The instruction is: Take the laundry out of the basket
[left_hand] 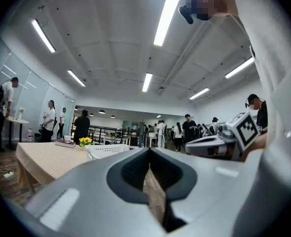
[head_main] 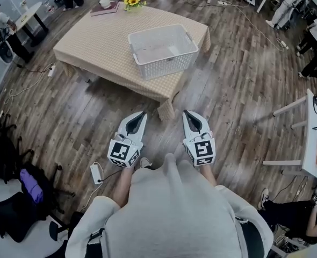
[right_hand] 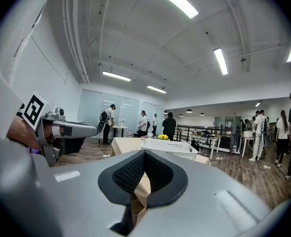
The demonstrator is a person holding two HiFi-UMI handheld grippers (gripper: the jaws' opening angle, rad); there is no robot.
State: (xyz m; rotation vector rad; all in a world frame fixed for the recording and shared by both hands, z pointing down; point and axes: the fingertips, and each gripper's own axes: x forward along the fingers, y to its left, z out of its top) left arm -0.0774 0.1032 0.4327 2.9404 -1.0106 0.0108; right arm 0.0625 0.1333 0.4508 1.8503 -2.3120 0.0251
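A white slatted laundry basket (head_main: 164, 63) stands on the near right corner of a low table with a beige checked cloth (head_main: 99, 36). Something pale lies inside it; I cannot make out what. Both grippers are held close to the person's body, well short of the table and pointing toward it. The left gripper (head_main: 142, 113) has its jaws together with nothing between them, and so does the right gripper (head_main: 186, 112). In the left gripper view the left gripper (left_hand: 149, 154) is shut, with the basket (left_hand: 108, 151) far ahead. The right gripper (right_hand: 144, 154) is likewise shut, facing the basket (right_hand: 167, 146).
Yellow flowers (head_main: 132, 0) and a book with a cup (head_main: 106, 5) sit at the table's far edge. A power strip (head_main: 96, 172) lies on the wooden floor by the person's left foot. Dark bags (head_main: 19, 187) are at the left, a white table (head_main: 314, 133) at the right, and several people around the room.
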